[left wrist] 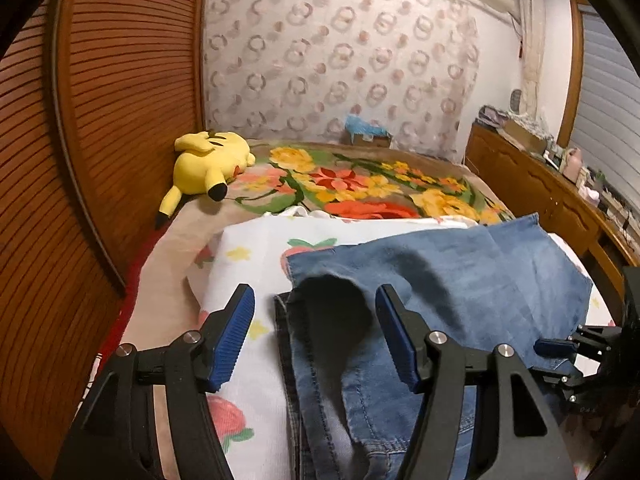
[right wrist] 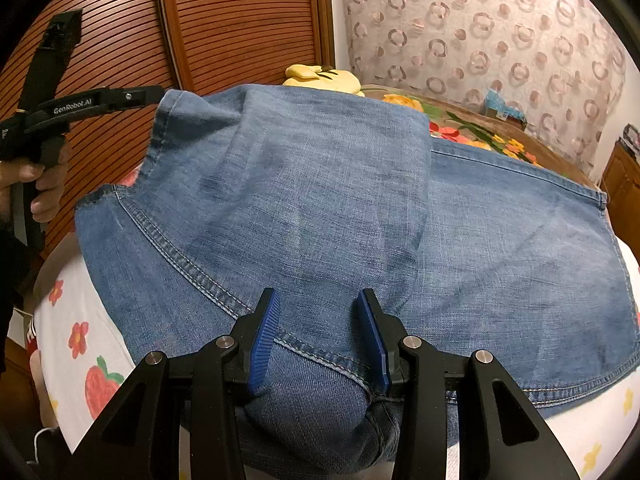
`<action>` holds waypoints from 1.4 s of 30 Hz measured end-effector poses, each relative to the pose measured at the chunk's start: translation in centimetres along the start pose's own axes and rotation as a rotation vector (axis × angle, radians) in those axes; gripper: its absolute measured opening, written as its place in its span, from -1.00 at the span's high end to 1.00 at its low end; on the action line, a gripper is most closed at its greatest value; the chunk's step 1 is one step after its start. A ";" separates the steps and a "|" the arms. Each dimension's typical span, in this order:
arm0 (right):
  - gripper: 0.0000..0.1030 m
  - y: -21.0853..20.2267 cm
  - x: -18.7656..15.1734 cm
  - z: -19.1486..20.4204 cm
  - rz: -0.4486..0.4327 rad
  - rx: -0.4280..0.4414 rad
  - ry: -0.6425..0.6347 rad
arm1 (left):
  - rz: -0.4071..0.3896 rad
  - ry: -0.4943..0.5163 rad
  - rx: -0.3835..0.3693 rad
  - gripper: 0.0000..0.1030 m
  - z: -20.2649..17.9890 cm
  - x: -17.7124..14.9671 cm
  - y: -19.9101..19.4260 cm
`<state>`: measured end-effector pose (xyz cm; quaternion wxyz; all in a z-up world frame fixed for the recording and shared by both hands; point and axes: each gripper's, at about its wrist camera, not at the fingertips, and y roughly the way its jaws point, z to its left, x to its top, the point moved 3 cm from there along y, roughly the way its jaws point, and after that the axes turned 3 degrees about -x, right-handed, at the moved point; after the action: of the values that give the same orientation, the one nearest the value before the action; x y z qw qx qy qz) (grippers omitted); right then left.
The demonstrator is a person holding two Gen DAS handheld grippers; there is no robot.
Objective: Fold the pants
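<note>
The pants (right wrist: 320, 208) lie on the sheet (left wrist: 248, 264), plush toy (left wrist: 208, 164) behind, by the wardrobe (left wrist: 120, 100)

Bedroom count: 1 pair of blue denim pants (right wrist: 320, 208), laid on 1 white strawberry-print sheet (left wrist: 256, 256) atop 1 bed w/ 1 floral blanket (left wrist: 360, 184). 2 hand-held grippers in play: left hand-held gripper (left wrist: 314, 336) and right hand-held gripper (right wrist: 316, 340), 2 blue-padded fingers apiece. 1 yellow plush toy (left wrist: 208, 164) by the wall. 1 small box w/ blue wrapping (left wrist: 370, 134) at the far end. 1 wooden dresser (left wrist: 532, 184), approx. several small items on top, too blurred to number.
</note>
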<state>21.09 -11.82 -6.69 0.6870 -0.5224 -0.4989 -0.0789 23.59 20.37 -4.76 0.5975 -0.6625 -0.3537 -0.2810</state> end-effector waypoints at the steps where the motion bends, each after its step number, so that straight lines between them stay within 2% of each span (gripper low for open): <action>1: 0.18 0.0 0.0 -0.1 0.000 0.001 0.000 | 0.000 -0.007 -0.006 -0.25 0.1 -0.1 -0.1; 5: 0.18 0.0 -0.1 -0.1 -0.001 0.001 0.000 | 0.004 0.006 -0.030 -0.25 -0.6 -0.4 0.0; 8: 0.18 0.0 0.0 -0.1 0.000 0.001 -0.001 | 0.036 0.015 -0.044 -0.25 -1.4 -0.8 1.1; 11: 0.18 0.0 0.0 -0.1 -0.001 0.000 -0.001 | 0.089 0.041 -0.055 0.00 -2.1 -1.3 2.7; 16: 0.18 0.0 0.0 -0.1 -0.001 0.001 -0.001 | 0.144 0.088 -0.064 0.72 -2.7 -1.8 4.2; 17: 0.18 0.0 0.0 -0.1 -0.001 0.000 -0.002 | 0.144 0.102 -0.038 0.87 -2.6 -1.7 4.2; 18: 0.17 0.0 0.0 -0.1 -0.001 -0.001 -0.002 | 0.144 0.107 -0.010 0.92 -2.4 -1.5 4.1; 20: 0.18 0.0 -0.1 -0.1 -0.001 0.000 -0.002 | 0.133 0.099 0.053 0.92 -1.4 -1.1 3.9; 23: 0.17 0.0 -0.1 -0.1 -0.002 0.000 -0.002 | 0.139 0.075 0.056 0.92 -0.3 -0.9 3.8; 26: 0.17 0.0 0.0 -0.3 -0.003 -0.001 -0.004 | 0.153 0.101 0.072 0.91 -0.7 -1.3 3.7; 28: 0.17 0.0 -0.1 -0.3 -0.003 0.000 -0.005 | 0.155 0.099 0.067 0.84 -1.0 -1.5 3.4; 33: 0.17 -0.2 -0.1 -0.5 -0.013 0.004 0.001 | 0.130 0.117 0.038 0.20 -2.1 -1.3 2.2; 37: 0.17 -0.4 -0.3 -0.5 -0.028 0.000 0.004 | 0.099 0.143 0.022 -0.15 -3.4 -1.0 1.0; 38: 0.17 -0.6 -0.3 -0.4 -0.032 -0.001 0.003 | 0.093 0.149 0.017 -0.37 -3.8 -0.8 0.8; 39: 0.17 -0.8 -0.2 -0.5 -0.038 -0.003 0.004 | 0.079 0.154 0.005 -0.49 -4.4 -0.8 0.4; 42: 0.17 -1.7 -0.1 -0.9 -0.059 0.001 0.020 | 0.065 0.167 -0.036 -0.52 -6.1 -0.5 0.1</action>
<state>20.50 -13.30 -5.65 0.6896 -0.5063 -0.5071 -0.1041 23.66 14.27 -4.47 0.6218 -0.6584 -0.2761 -0.3219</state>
